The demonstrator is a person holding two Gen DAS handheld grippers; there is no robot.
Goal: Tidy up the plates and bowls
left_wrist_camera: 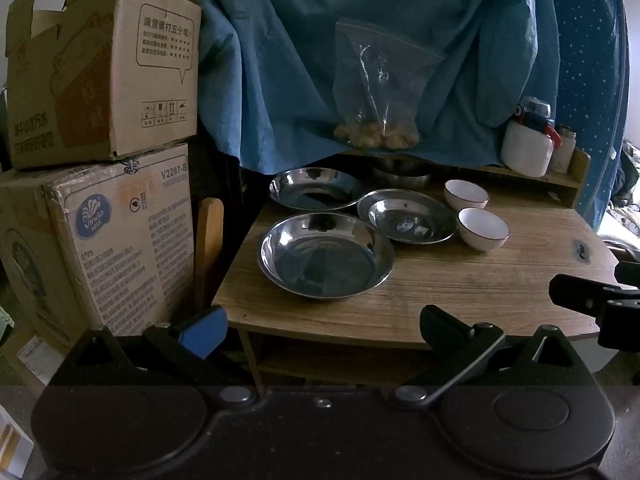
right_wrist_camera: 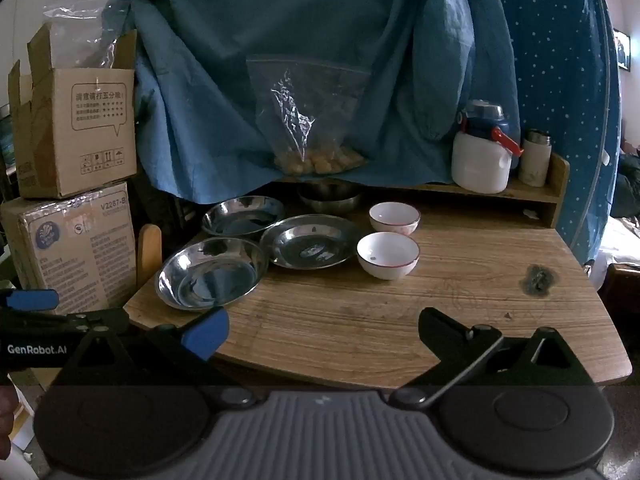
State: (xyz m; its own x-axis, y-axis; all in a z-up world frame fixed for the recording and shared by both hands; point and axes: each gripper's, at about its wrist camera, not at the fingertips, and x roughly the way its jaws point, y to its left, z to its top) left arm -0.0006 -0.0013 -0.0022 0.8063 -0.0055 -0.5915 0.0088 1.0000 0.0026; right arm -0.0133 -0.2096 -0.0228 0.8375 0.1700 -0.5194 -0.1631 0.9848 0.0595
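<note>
Three steel plates lie on the wooden table [left_wrist_camera: 460, 288]: a near plate [left_wrist_camera: 325, 255], a far left plate [left_wrist_camera: 316, 189] and a flatter right plate [left_wrist_camera: 407, 216]. Two white bowls stand to their right, one far [left_wrist_camera: 466, 194] and one near [left_wrist_camera: 483, 229]. A steel bowl [left_wrist_camera: 402, 174] sits behind under the cloth. My left gripper [left_wrist_camera: 320, 330] is open and empty at the table's front edge. My right gripper [right_wrist_camera: 320, 330] is open and empty over the front edge, short of the near plate [right_wrist_camera: 212, 274] and near bowl [right_wrist_camera: 387, 255].
Two stacked cardboard boxes [left_wrist_camera: 100, 152] stand left of the table. A blue cloth [left_wrist_camera: 360, 40] with a clear bag of nuts [left_wrist_camera: 378, 92] hangs behind. A white jug [right_wrist_camera: 482, 152] and a flask [right_wrist_camera: 535, 158] stand on a low shelf at the back right.
</note>
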